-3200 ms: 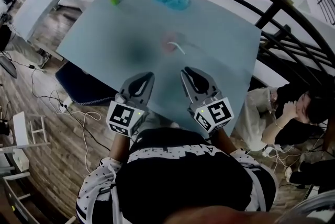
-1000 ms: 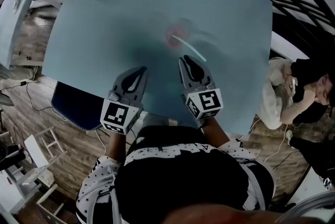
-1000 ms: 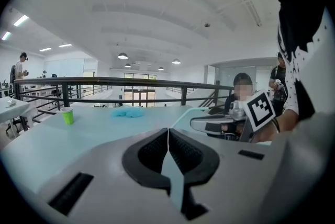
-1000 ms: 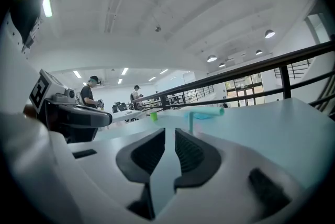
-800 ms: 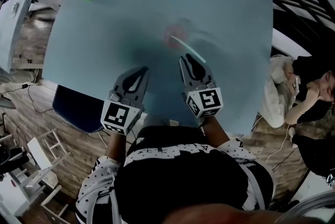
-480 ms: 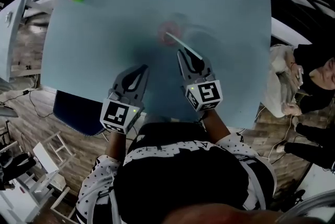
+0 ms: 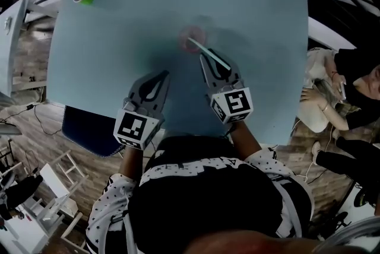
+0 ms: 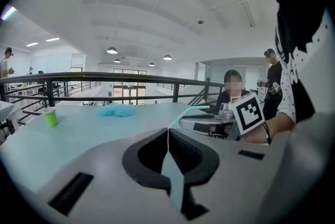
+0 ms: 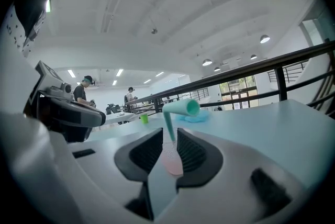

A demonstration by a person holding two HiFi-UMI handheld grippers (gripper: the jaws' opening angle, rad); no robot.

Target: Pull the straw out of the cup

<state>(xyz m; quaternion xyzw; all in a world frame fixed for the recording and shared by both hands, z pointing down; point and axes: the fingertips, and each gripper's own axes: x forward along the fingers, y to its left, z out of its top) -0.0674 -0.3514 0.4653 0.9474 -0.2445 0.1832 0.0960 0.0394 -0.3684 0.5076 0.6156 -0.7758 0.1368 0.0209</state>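
A person stands at the near edge of a smooth, pale blue desk [image 7: 119, 39], a gripper in each hand. Around the middle of the desk sits a small, translucent pink cup [image 7: 190, 40] holding a thin, mint-green bendy straw [image 9: 168, 123], its hollow top bent over toward the right gripper [image 7: 208, 62]. That gripper's ribbed black jaws stand slightly apart, with the straw's upright stem between them, apparently not yet pinched. The left gripper [image 7: 161, 76] hovers just beside it, jaws pressed together on nothing. To do this well, close gently on the stem below the bend, then lift along the straw's line, since the light cup may tip.
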